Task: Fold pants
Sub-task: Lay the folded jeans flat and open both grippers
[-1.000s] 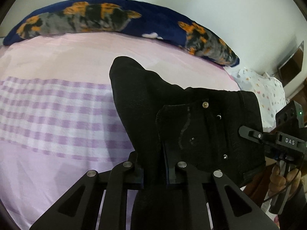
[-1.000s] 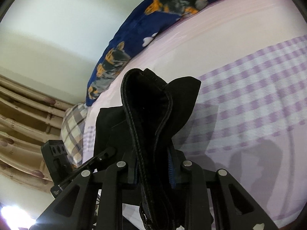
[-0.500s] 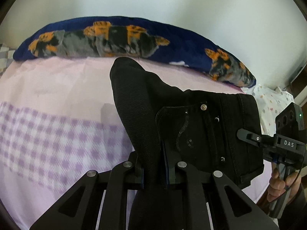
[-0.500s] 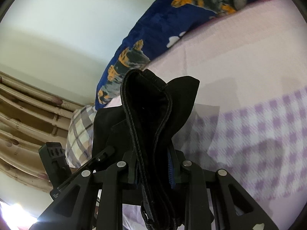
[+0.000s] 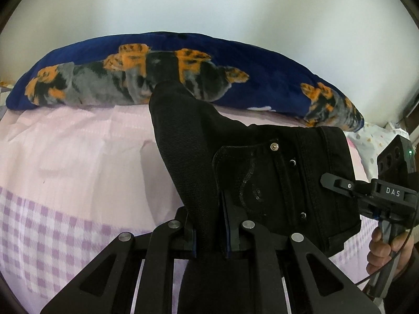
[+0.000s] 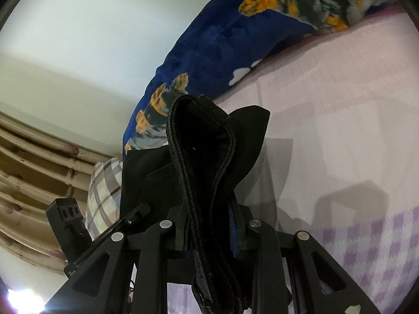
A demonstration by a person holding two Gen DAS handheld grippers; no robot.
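Observation:
Black pants hang in the air above a pink and purple checked bed. My left gripper is shut on a bunched edge of the pants. My right gripper is shut on the thick stitched waistband, which loops up between its fingers. In the left wrist view the right gripper shows at the right edge, holding the far end of the pants, with a hand on its handle. In the right wrist view the left gripper shows at lower left.
A dark blue pillow with orange and grey print lies along the far side of the bed by a white wall. A plaid pillow and beige curtains are to the left in the right wrist view. A dotted white pillow lies at right.
Both grippers have lifted and tilted up with the pants still held: the blue pillow and wall fill more of each view and the checked sheet has dropped lower.

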